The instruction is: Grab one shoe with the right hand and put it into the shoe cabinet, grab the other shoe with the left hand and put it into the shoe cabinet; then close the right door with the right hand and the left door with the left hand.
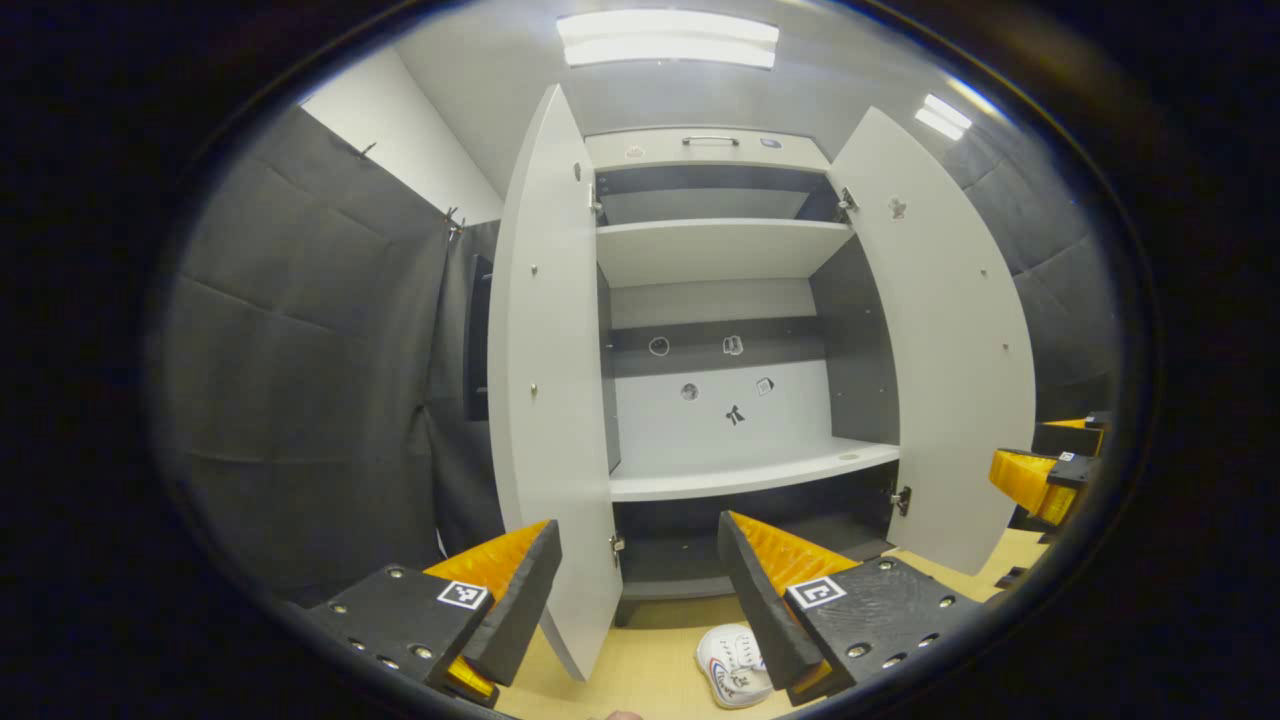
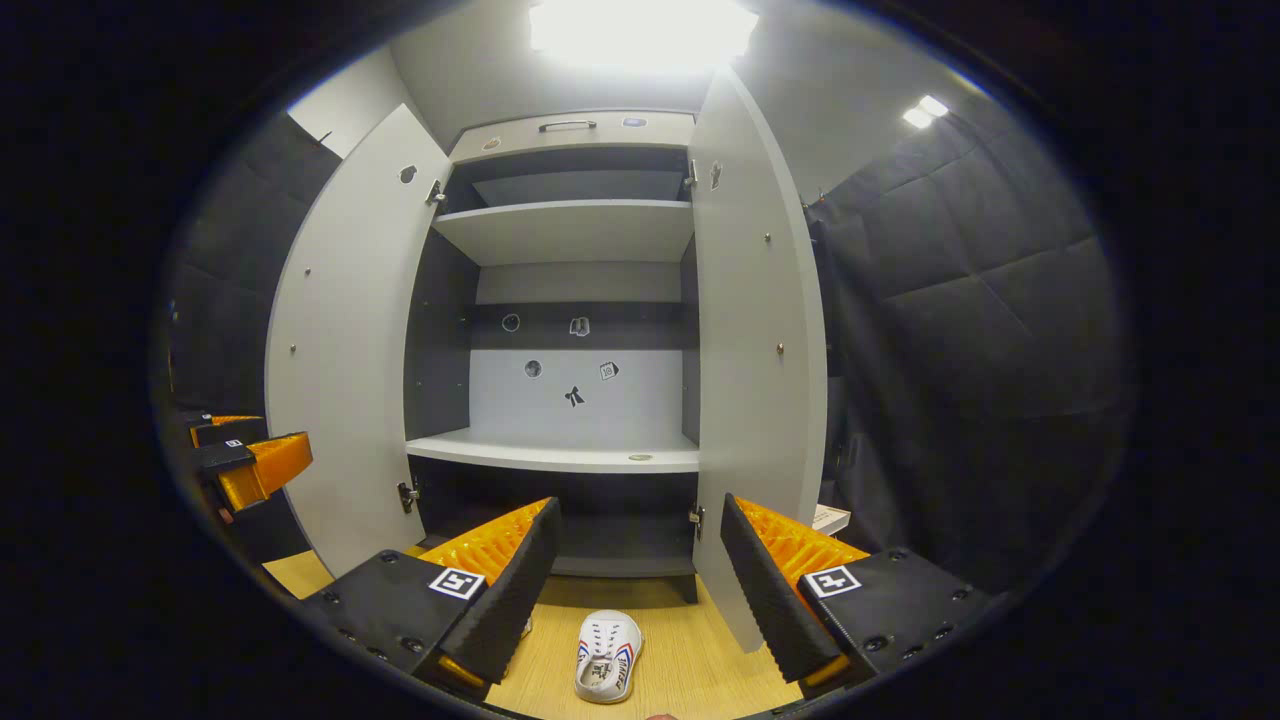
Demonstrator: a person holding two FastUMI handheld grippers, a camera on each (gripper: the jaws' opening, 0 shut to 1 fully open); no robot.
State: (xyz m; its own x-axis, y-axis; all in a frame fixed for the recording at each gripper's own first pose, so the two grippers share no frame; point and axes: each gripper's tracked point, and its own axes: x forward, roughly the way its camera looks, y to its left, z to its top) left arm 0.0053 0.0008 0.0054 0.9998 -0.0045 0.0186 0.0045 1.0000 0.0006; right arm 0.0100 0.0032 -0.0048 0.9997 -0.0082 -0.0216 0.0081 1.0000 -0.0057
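Bright ceiling lights [image 1: 668,40] glare overhead, sharp focus throughout, with strong fisheye bending at edges.

No legible text anywhere. White low-top shoe [image 2: 608,655] on wood floor carries red-and-blue side marking, too blurred to read. Small dark stickers [image 2: 574,397] on white back panel of open shoe cabinet [image 2: 560,455]: pictograms, no readable words.

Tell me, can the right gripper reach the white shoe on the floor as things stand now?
Probably yes. The right gripper is open and the white shoe lies on the floor just ahead, between its fingers, with nothing in between.
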